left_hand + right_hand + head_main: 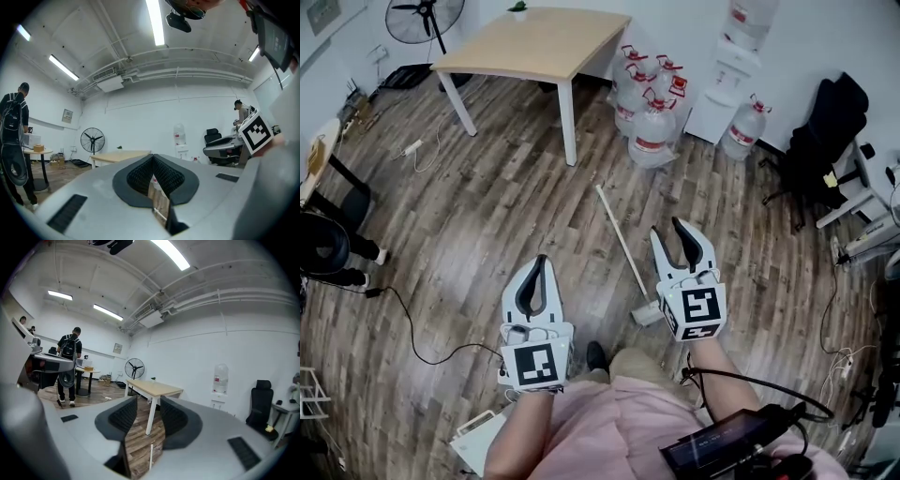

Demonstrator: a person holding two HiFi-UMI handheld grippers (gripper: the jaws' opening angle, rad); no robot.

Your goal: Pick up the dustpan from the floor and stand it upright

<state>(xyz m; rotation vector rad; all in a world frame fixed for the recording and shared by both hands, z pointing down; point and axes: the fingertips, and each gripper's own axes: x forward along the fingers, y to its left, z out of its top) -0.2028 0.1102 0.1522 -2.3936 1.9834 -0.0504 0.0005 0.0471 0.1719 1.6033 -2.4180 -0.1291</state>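
one plank floor across the whole head view. at twelve o'clock, a pale wooden table. at two o'clock, a black office chair. at one o'clock, a cluster of water jugs near the table leg. low in the middle, side by side, both tools — left gripper clenched, tips pressed together on nothing; right gripper released, pads apart around bare air. between them, flat on the floor, the dustpan: thin white handle toward eleven o'clock, head toward five o'clock, just beside the right gripper, in neither grip. in the right gripper view, that dustpan low in the gap between the parted pads.
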